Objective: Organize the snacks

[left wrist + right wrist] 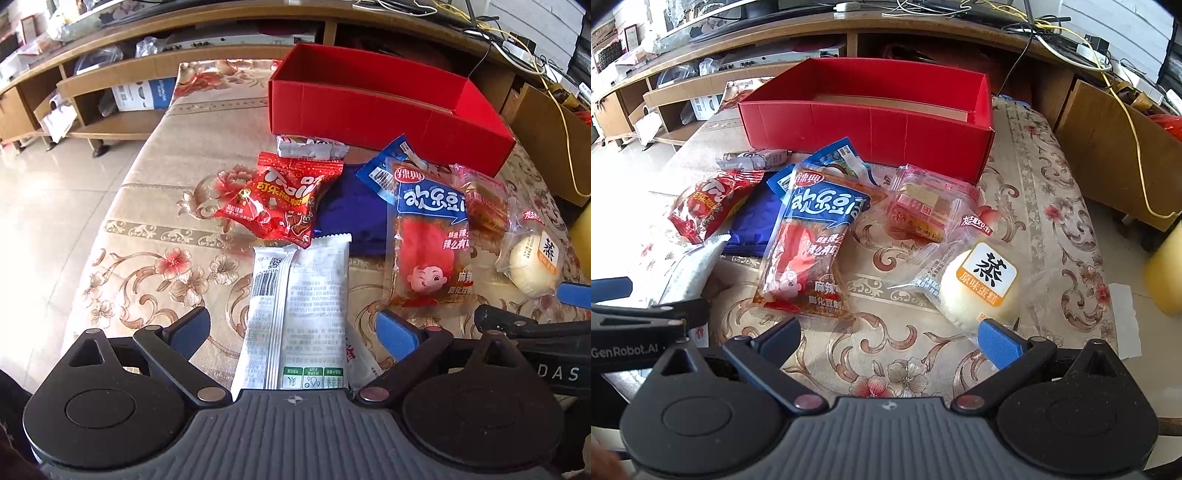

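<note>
An open red box (388,110) (868,122) stands at the far side of the table. Snack packets lie in front of it: a white packet (299,314), a red cola-candy bag (277,199) (705,206), a dark blue packet (351,214) (753,221), a blue-and-red bean snack (428,229) (809,251), a small silver packet (310,147) (753,158), a pink-wrapped cake (484,199) (927,210) and a steamed cake (532,266) (982,288). My left gripper (295,332) is open, its fingers either side of the white packet. My right gripper (890,339) is open, empty, beside the steamed cake.
The table has a floral cloth (1052,221). A wooden shelf unit (110,81) with cables stands behind it. A yellow object (1167,273) sits at the table's right edge. Tiled floor (55,206) lies to the left.
</note>
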`<state>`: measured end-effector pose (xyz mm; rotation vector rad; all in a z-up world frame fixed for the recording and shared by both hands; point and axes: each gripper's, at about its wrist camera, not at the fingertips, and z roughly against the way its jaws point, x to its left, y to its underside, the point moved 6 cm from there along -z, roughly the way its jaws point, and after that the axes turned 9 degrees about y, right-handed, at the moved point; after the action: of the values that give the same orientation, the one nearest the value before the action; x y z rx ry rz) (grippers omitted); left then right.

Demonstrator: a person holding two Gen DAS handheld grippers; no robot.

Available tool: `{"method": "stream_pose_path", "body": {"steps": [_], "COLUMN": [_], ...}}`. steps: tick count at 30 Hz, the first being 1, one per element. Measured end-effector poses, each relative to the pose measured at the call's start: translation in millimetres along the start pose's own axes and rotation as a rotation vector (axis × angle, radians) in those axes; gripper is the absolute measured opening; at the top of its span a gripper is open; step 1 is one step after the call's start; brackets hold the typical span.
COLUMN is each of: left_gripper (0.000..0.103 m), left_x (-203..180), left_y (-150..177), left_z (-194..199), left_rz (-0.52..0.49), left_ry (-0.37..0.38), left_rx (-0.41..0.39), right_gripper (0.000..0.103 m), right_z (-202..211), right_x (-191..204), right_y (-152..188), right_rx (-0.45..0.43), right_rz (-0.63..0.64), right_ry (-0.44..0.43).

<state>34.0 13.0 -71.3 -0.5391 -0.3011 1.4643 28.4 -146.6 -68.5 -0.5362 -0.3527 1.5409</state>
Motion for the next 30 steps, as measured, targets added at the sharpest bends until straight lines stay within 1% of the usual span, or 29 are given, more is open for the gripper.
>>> {"method": "stream_pose_path", "body": {"steps": [7, 12, 15, 19, 22, 24, 27, 30], "left_gripper": [0.1, 0.099, 0.094, 0.089, 0.088, 0.089, 0.094, 0.098], "left_x": [3.6, 8.9, 9.1, 10.3, 15.0, 16.2, 19.4, 20.8], "left_y": [1.0, 2.8, 2.7, 3.4, 3.7, 2.7, 1.3, 0.0], "left_z": [-8.4, -15.3, -17.6, -20.4, -21.0, -20.9, -22.5, -25.0], "left_rz": [-0.004, 0.014, 0.016, 0.04, 0.063, 0.062, 0.058, 0.046], "left_ry": [-0.022, -0.019, -0.004, 0.033, 0.049, 0.053, 0.053, 0.052], "left_rx": [0.021, 0.047, 0.052, 0.063, 0.068, 0.069, 0.076, 0.08], "right_gripper": [0.101, 0.101, 0.101, 0.101, 0.101, 0.101, 0.101, 0.101], "right_z": [-4.9, -9.6, -14.6, -19.7, -26.2, -34.9, -50.3, -61.6], "right_x": [-2.1, -6.5, -1.9, 14.5, 29.4, 37.8, 47.2, 53.4], "right_y": [-3.8, -14.2, -25.7, -42.5, -52.1, -54.8, -54.4, -53.3], "right_rx": [0.012, 0.023, 0.031, 0.014, 0.017, 0.035, 0.065, 0.09], "right_rz": [-0.01, -0.044, -0.057, -0.039, -0.025, -0.015, 0.006, 0.015], "right_ry": [-0.001, -0.014, -0.027, -0.031, -0.036, -0.033, -0.022, -0.04]}}
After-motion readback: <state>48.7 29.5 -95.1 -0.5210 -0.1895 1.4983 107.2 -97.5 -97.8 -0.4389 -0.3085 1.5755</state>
